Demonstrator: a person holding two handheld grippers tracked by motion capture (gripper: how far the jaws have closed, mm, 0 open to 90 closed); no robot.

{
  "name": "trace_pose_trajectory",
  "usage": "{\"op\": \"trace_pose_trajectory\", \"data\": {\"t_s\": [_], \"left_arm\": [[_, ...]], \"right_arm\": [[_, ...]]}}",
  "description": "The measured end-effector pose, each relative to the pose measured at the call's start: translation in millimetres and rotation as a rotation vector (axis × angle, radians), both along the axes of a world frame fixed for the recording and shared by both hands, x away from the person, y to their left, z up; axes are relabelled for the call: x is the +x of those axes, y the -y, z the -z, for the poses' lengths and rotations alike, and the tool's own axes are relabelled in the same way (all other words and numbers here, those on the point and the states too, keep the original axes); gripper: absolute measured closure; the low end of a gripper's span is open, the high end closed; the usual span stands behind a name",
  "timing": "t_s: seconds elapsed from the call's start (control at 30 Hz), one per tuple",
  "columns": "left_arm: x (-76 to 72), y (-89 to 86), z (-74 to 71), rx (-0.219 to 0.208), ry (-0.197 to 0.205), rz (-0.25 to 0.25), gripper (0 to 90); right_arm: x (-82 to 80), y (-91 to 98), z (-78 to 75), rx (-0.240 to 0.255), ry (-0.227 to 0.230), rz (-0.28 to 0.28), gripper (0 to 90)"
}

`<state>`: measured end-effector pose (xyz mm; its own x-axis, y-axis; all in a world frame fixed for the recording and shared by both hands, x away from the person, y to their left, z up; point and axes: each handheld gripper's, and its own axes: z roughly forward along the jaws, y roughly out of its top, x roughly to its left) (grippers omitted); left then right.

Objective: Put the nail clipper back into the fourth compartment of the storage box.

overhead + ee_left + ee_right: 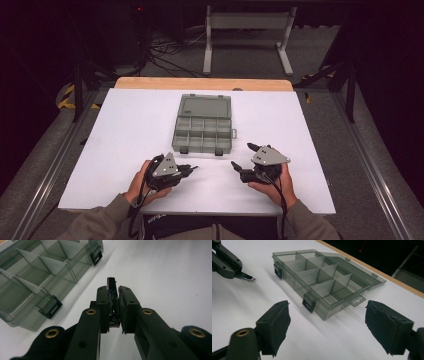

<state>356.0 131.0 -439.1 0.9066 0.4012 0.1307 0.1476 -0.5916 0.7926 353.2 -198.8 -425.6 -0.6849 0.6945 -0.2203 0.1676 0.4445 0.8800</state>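
Holding a small shiny metal clip (113, 306) tight between its jaws, the left gripper (187, 170) sits at about 7 o'clock from the open grey box (202, 127). The right gripper (242, 160) waits at 5 o'clock, jaws wide apart and empty. I think the clip goes into an empty box slot next, so aim carefully.

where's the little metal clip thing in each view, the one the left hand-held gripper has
High view: lower centre-left, metal clip at the left hand-held gripper tip.
Left gripper view: centre, pinched between the jaws.
Right gripper view: upper left, poking out.
Shared landmark: the open compartment box with black latches.
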Motion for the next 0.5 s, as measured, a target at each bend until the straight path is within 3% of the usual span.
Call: {"op": "trace_pose_trajectory", "data": {"t_s": [0.5], "left_arm": [[7.6,-3.6,-3.6,-0.008,0.02,-0.012,79.5]], "right_arm": [[-0.7,1.4,0.4,0.031,0.028,0.032,4.4]]}}
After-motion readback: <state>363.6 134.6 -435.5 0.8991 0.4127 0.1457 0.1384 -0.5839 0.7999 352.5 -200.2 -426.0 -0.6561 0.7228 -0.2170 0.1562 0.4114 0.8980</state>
